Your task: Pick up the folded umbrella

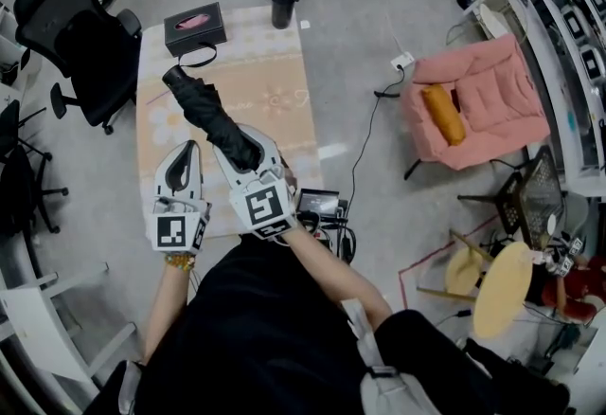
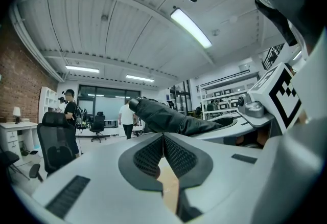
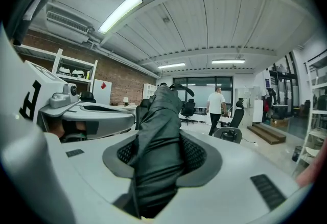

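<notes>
Black folded umbrella (image 1: 210, 115), slim and wrapped in its fabric, is being held at its near end by the white right gripper (image 1: 244, 150). The jaws are standing partly apart with their dark ribbed pads pressing on the bundle from both sides, as the right gripper view is showing. The umbrella is sticking out far and to the left from the jaws, over the beige flower-patterned table top (image 1: 275, 91). It is looking clear of the surface, though contact at its far tip cannot be ruled out from above. The white left gripper (image 1: 187, 155) is hanging just beside the right one, on its left, with its jaws meeting at the tips and nothing between them. Judgement: the grasp is made and the lift is the step in hand. The next move is calling for a steady clamp, since most of the umbrella's length is hanging unsupported beyond the pads and could sag or twist. It is also calling for staying clear of the black rectangular box (image 1: 194, 25) at the table's far left.
</notes>
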`<state>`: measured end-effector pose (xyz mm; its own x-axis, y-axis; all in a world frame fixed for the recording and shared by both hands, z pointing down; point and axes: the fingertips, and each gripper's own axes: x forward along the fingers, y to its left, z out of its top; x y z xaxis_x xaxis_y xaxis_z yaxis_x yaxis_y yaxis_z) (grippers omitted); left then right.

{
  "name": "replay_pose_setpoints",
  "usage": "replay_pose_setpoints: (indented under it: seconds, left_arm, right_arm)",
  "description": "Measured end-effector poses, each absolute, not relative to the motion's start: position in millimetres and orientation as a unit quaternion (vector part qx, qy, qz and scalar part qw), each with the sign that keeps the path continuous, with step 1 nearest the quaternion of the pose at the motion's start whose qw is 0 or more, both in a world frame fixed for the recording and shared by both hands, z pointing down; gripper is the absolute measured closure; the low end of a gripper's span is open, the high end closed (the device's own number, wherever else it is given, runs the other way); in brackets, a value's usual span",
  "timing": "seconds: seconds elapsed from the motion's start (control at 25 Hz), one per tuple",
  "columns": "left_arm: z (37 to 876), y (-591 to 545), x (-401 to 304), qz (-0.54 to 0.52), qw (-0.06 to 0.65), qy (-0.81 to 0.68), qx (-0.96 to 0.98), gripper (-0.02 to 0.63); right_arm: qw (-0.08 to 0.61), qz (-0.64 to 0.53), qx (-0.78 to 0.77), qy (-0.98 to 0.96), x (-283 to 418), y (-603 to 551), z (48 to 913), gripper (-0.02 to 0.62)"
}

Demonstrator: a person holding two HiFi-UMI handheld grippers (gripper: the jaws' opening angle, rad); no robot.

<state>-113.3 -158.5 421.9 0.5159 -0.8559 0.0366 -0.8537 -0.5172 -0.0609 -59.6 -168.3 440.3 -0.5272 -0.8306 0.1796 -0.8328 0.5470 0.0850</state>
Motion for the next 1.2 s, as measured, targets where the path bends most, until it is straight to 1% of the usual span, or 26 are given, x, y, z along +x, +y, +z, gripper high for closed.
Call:
replay_pose_setpoints:
  seconds: [0.56, 1.2]
  left_arm:
    - [442, -150, -117, -0.035, -0.011, 0.492, -0.87, 0.592]
    - [445, -152, -120, -0.034, -0.017, 0.494, -0.868, 0.592]
  right_arm:
    - [0.116, 0.019, 0.468, -0.876, -61, -163, 457, 0.42]
    - [0.119, 0.016, 0.47, -0.875, -61, -163, 457, 0.419]
